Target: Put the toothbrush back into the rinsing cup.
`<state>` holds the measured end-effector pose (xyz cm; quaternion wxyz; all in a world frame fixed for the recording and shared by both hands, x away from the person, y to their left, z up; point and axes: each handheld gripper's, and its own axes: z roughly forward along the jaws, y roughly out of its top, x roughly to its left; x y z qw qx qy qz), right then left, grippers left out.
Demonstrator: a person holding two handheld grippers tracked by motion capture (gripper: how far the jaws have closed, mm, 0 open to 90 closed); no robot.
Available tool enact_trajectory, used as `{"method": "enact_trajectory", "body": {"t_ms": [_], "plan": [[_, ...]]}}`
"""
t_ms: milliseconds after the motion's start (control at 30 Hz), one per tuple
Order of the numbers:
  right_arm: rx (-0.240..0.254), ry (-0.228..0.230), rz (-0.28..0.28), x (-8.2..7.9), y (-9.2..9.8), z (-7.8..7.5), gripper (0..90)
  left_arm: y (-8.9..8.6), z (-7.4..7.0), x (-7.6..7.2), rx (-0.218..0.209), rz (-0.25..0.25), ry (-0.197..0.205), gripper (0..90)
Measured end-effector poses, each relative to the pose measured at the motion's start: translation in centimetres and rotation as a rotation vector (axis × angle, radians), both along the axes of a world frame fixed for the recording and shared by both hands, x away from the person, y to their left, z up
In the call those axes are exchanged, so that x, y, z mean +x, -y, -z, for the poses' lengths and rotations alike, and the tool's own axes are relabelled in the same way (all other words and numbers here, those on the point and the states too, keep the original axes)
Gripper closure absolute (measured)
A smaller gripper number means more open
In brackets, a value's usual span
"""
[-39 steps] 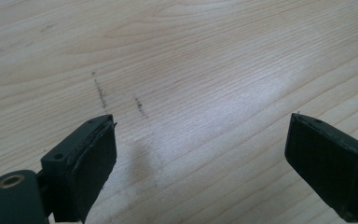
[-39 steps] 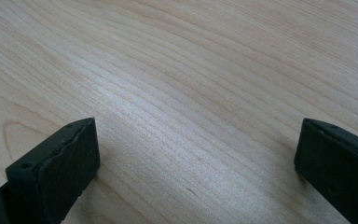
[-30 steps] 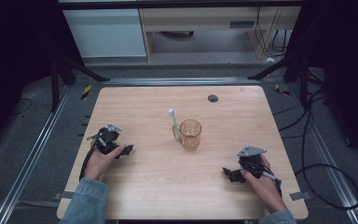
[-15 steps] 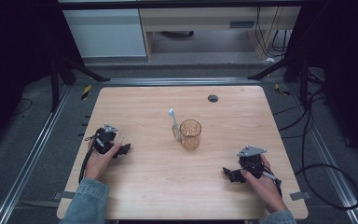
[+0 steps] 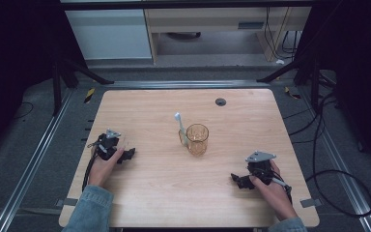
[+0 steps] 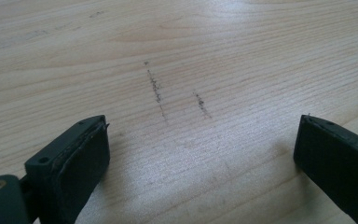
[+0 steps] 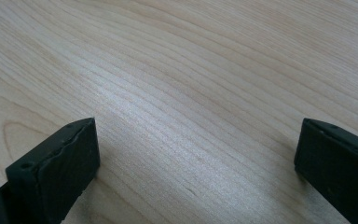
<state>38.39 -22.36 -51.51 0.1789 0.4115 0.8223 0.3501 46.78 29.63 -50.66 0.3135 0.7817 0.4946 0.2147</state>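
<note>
An amber glass cup (image 5: 196, 139) stands near the middle of the wooden table (image 5: 154, 193), with a white toothbrush (image 5: 179, 123) leaning in it. My left gripper (image 5: 128, 153) rests low over the table's left part, well apart from the cup. Its jaws have just been opening and stand open (image 6: 200, 135) over bare wood with faint dark scratches (image 6: 156, 88). Nothing is between them. My right gripper (image 5: 235, 180) sits near the front right, also open (image 7: 198, 135) over bare wood.
A small black round grommet (image 5: 220, 101) is set in the table's far side. Metal rails (image 5: 38, 159) run along both sides of the table, and cables (image 5: 328, 174) trail on the floor at the right. A shelf unit (image 5: 207, 29) stands beyond.
The left hand and its gripper have shifted slightly leftward, away from the cup. The right hand has kept still.
</note>
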Motion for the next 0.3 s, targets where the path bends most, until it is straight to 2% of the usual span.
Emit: {"method": "enact_trajectory", "body": {"t_ms": [100,300], "plan": [[-0.001,0.0,0.0,0.0,0.0,0.0,0.4,-0.02,0.17,-0.01,-0.007,-0.001,0.016,1.9],[0.0,-0.001,0.001,-0.01,0.0,0.0,0.3,-0.01,0.2,0.03,-0.004,-0.009,0.014,1.1]]}}
